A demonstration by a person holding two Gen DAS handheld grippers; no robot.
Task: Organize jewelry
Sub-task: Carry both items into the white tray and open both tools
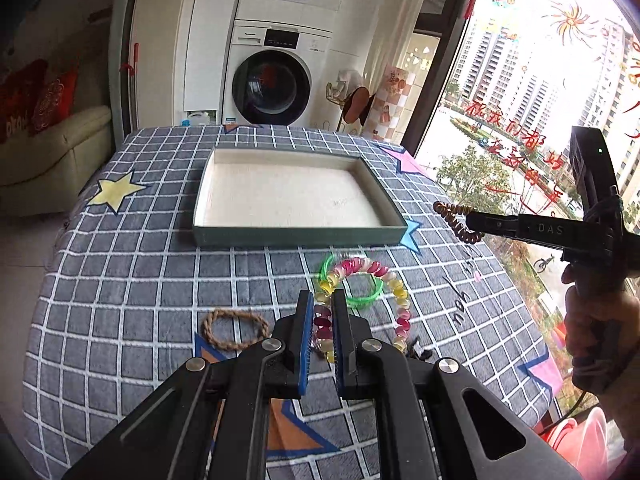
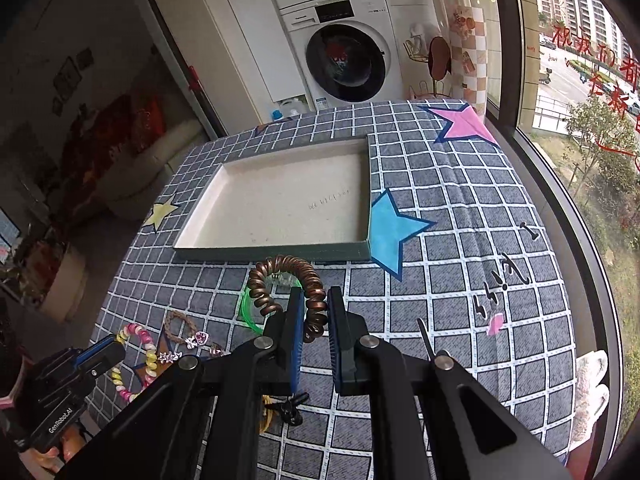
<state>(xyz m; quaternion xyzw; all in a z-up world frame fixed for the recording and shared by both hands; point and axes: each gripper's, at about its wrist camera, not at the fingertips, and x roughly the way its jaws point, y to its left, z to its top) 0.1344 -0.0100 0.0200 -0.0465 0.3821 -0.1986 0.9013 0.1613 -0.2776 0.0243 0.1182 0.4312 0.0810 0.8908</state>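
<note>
Left claw (image 1: 322, 322): low centre of the left wrist view, fingers narrowly apart and straddling the near arc of the multicoloured bead bracelet (image 1: 384, 276); whether the pads pressed on the beads could not be told. Bracelet lay on the bench (image 1: 120, 280), overlapping a green bangle (image 1: 362, 300) at frame centre.

Right claw (image 2: 311, 312): low centre of the right wrist view, clamped on a copper-brown spiral hair tie (image 2: 280, 268), held clear above the cloth just short of the tray's near wall.

Tray (image 1: 296, 236): shallow, dark-walled, pale floor, upper centre of the frame; interior held nothing, all four walls unobstructed.

Braided rope bracelet (image 1: 234, 328): lower left of centre in the left view, apart from the left claw.

Small pink and silver trinkets (image 2: 200, 338): lower left of the right view, beside the rope bracelet.

Bench cloth: grey check with star patches; broad bare strip lay between the jewellery and the tray's near wall. Right edge ran just beside the window (image 2: 580, 160); far edge faced the washing machine (image 1: 272, 88).
</note>
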